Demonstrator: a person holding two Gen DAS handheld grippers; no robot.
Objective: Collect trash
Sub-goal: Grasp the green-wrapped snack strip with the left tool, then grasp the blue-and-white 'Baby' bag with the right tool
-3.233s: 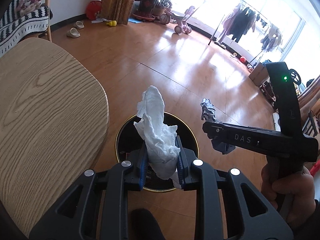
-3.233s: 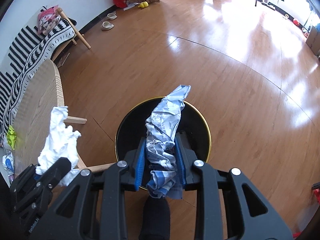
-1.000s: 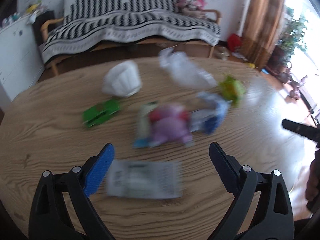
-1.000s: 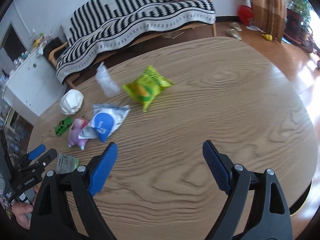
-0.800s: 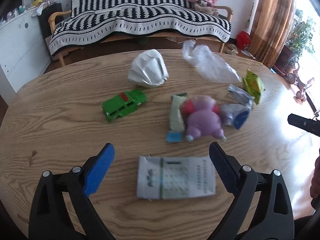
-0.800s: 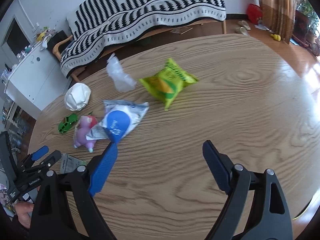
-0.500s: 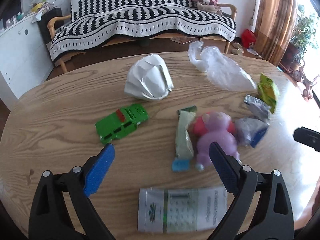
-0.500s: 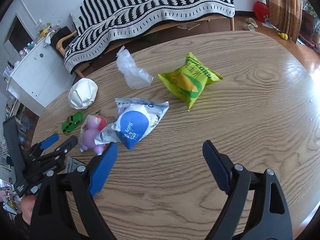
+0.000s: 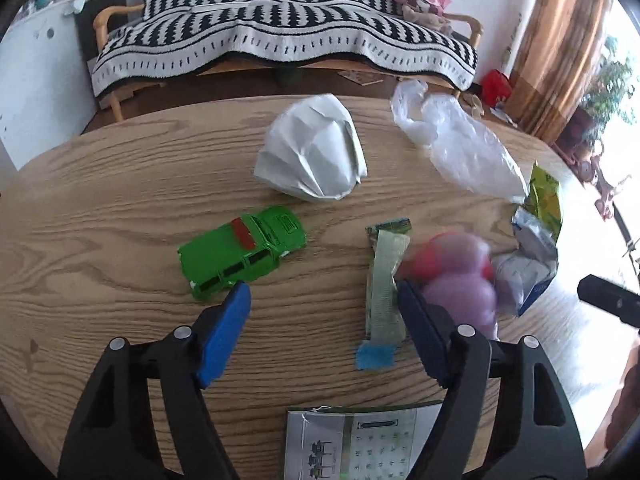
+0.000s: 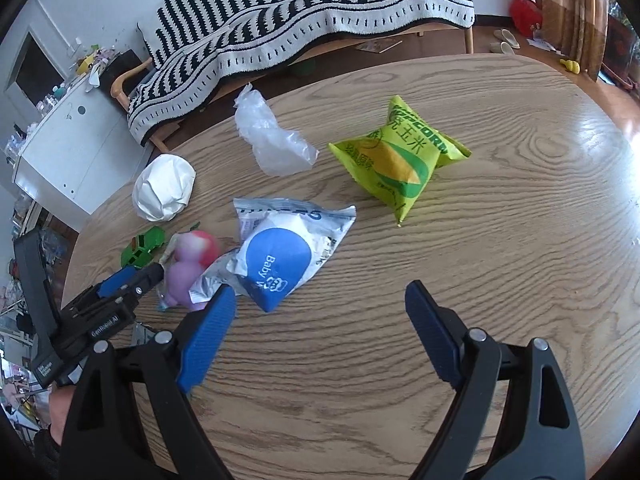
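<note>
Just ahead of the wide-open, empty left gripper (image 9: 324, 332), the thin wrapper (image 9: 385, 280) looks light and floppy, best pinched mid-length.

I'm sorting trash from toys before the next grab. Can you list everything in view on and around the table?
Crumpled paper ball: 1, white, far middle of table.
Clear plastic bag: 1, translucent, far right.
Popcorn bag: 1, yellow-green, right of the plastic bag.
Baby wipes packet: 1, white and blue, centre.
Snack wrapper: 1, pale green, beside the pig.
Toy pig: 1, purple and red, blurred.
Toy car: 1, green, left.
Calendar card: 1, white, near edge.
Table: 1, wood.
Sofa: 1, striped cover, behind.
Left tongs: open.
Right tongs: open.
</note>
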